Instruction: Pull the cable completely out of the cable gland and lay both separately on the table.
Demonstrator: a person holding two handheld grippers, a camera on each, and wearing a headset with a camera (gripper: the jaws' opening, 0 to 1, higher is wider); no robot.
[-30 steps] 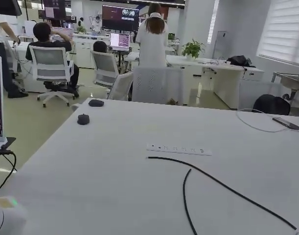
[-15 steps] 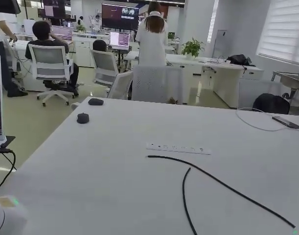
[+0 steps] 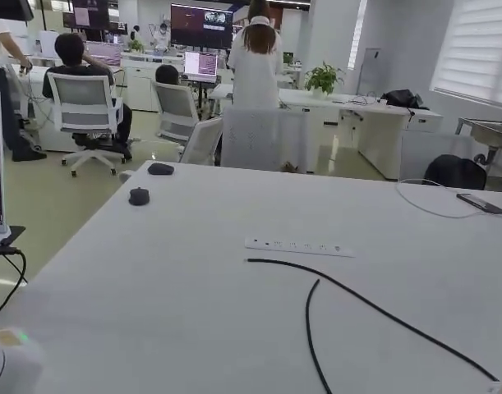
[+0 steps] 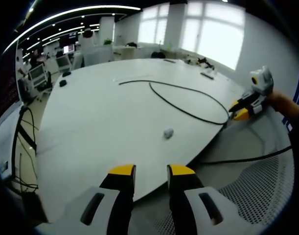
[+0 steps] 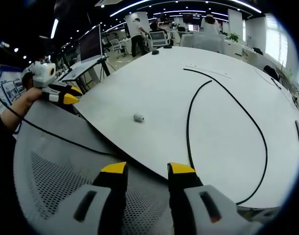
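Cable gland (image 4: pixel 168 132) is lying by itself on the white worktop (image 4: pixel 100 122), near the edge closest to the person. It is sitting well apart from the black cable (image 5: pixel 188 132) and is not touching it. The cable is sprawling in long loose curves across the middle of the worktop, with one end resting just beside a white power strip (image 3: pixel 299 247) and another stretch sweeping toward the near edge. The left claw (image 4: pixel 151 171) is hovering off that near edge, its yellow-tipped jaws standing apart with nothing between them. The right claw (image 5: pixel 148 169) is hanging over a grey mesh chair back (image 5: pixel 56 186) just off the same edge, its jaws likewise parted and gripping nothing. Each claw is appearing at the side of the other's gripper view, held by a hand beside the worktop edge.
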